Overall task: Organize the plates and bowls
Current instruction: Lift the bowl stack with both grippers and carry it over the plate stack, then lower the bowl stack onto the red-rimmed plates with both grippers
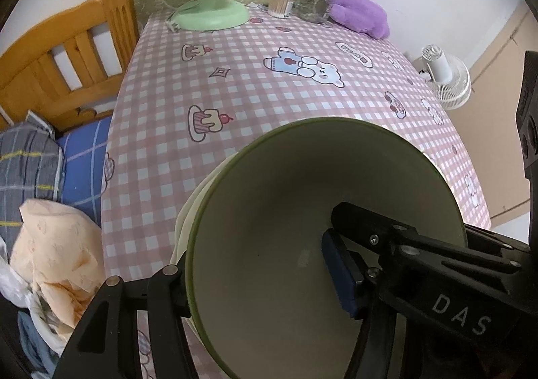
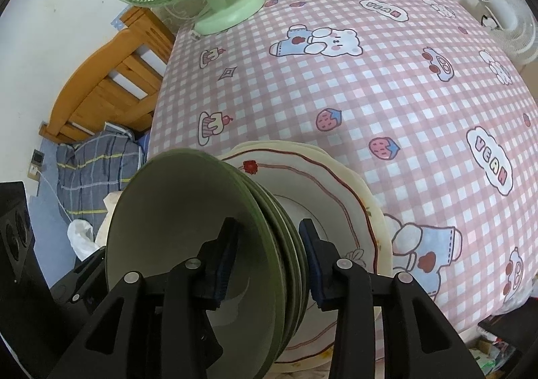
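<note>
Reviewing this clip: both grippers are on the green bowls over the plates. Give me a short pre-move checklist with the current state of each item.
1. Right gripper pinches the green bowl stack at its rim: ok.
2. Left gripper straddles the same stack's wall, one finger inside: ok.
3. Grip firm enough to lift: cannot tell.
4. Bowls nested evenly: ok, rims look aligned.
5. Scalloped plates stacked beneath: ok, slightly offset.
6. Tablecloth beyond the stack free for placing: ok.
</note>
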The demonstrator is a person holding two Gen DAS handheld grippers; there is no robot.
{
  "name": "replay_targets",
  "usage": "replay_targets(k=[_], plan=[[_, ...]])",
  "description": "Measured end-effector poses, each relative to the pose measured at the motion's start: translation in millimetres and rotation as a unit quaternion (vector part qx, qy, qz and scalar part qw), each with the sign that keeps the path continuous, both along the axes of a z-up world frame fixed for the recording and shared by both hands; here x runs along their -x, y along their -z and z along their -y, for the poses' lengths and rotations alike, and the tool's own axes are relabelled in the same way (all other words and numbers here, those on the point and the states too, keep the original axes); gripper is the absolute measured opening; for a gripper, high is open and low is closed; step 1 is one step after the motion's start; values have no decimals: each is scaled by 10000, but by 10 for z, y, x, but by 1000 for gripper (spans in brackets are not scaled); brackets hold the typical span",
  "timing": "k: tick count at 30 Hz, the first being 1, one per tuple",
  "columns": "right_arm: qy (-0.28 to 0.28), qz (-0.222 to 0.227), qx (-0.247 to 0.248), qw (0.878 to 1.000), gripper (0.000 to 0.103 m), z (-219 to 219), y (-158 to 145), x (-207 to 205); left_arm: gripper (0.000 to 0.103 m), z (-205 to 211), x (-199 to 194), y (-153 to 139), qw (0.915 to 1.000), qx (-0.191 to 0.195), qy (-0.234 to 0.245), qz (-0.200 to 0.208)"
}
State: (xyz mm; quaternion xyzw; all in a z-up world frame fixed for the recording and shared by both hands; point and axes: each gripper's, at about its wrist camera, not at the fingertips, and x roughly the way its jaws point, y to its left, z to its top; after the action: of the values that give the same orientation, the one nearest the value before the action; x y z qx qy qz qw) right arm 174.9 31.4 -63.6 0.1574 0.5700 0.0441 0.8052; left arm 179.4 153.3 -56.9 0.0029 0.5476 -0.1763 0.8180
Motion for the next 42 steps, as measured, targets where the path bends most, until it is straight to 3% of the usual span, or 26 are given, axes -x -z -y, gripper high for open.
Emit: replay_targets(k=[9, 13, 17, 26, 33, 38, 42], plan=[[193, 12, -5, 9998, 47, 8, -10, 82, 71, -41, 9, -27, 10000, -15, 73, -17], [35, 88, 19, 10000, 47, 1, -89, 79, 76, -76, 26, -119, 9999, -35, -111, 14], [-107, 116, 56, 9999, 59, 14, -197, 54, 82, -95, 63, -228, 9991, -133, -382, 89], [-577, 398, 58, 9975, 68, 148, -452, 59, 82, 41, 218, -474, 9946, -217, -919, 423], [-940, 1087, 224, 9894, 68, 327, -737, 228, 87, 131, 417, -633, 9809, -323, -1708, 876], [-1040, 1507, 295, 9827, 69, 589, -853, 365, 86, 137, 619, -751, 9612, -528, -2414, 1227], [-1224, 1680, 323, 9776, 70, 770, -913, 506, 87, 218, 838, -890, 9495, -530, -2709, 1488]])
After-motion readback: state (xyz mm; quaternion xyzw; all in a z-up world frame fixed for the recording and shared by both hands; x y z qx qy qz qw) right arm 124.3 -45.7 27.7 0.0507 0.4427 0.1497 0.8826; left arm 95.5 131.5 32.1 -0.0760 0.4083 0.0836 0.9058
